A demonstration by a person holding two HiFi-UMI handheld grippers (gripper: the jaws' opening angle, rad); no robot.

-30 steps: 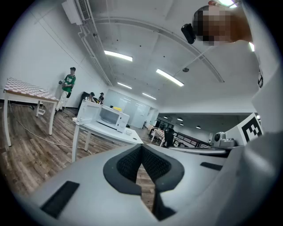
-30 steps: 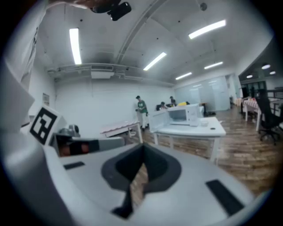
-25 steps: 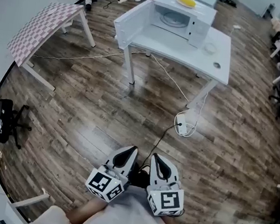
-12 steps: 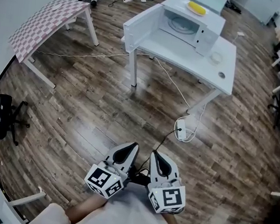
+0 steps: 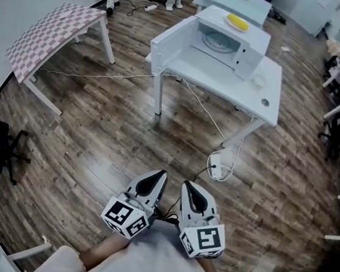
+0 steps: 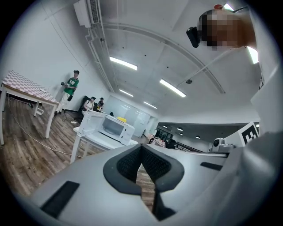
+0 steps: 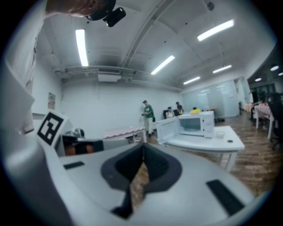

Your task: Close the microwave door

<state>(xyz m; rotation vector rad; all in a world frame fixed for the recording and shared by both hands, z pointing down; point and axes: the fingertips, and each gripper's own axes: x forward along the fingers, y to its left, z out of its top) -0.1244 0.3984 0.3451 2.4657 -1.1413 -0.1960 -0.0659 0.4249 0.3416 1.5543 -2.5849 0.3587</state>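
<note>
White microwave [image 5: 228, 40], door [image 5: 167, 44] open, well ahead | left hand-held gripper [image 5: 153, 184], right hand-held gripper [image 5: 191, 196]: jaws together, empty

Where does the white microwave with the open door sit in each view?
Head view: white microwave at top centre.
Left gripper view: the microwave left of centre, above the jaws.
Right gripper view: the microwave right of centre, above the jaws.
Shared landmark: pink-checkered table, left of the microwave in every view.
</note>
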